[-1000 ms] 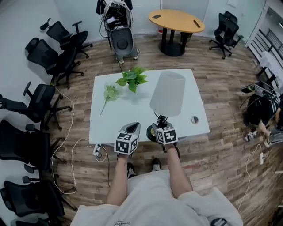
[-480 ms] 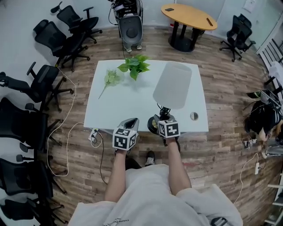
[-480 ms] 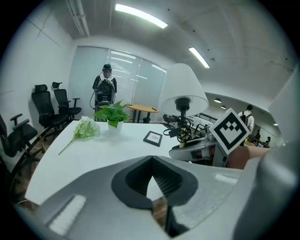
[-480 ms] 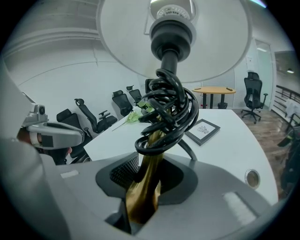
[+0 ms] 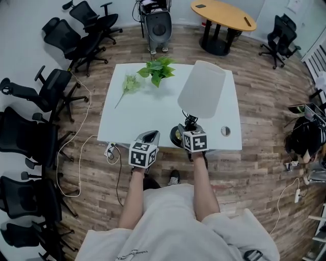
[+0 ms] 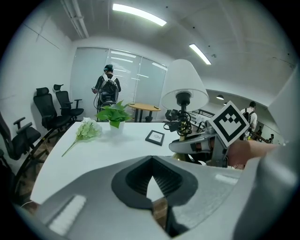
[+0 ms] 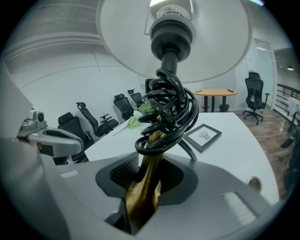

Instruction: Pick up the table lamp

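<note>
The table lamp has a white shade point(image 5: 201, 89), a brass stem point(image 7: 146, 187) with black cord point(image 7: 168, 112) coiled round it, and a dark round base point(image 5: 178, 135) near the white table's point(image 5: 153, 117) front edge. My right gripper point(image 7: 145, 197) is shut on the brass stem just below the cord; its marker cube point(image 5: 194, 141) shows in front of the base. I cannot tell whether the base touches the table. My left gripper point(image 6: 152, 197) is shut and holds nothing; it hovers at the front edge, left of the lamp point(image 6: 184, 89).
On the table lie a potted green plant point(image 5: 158, 69), a pale flower sprig point(image 5: 128, 85), a small picture frame point(image 7: 202, 136) and a round cable hole point(image 5: 225, 131). Black office chairs point(image 5: 51, 92) line the left side. A round wooden table point(image 5: 226, 15) stands far behind.
The head view has shifted a little, so the table sits higher in the picture. My right gripper keeps its hold on the lamp stem; my left gripper stays beside it.
</note>
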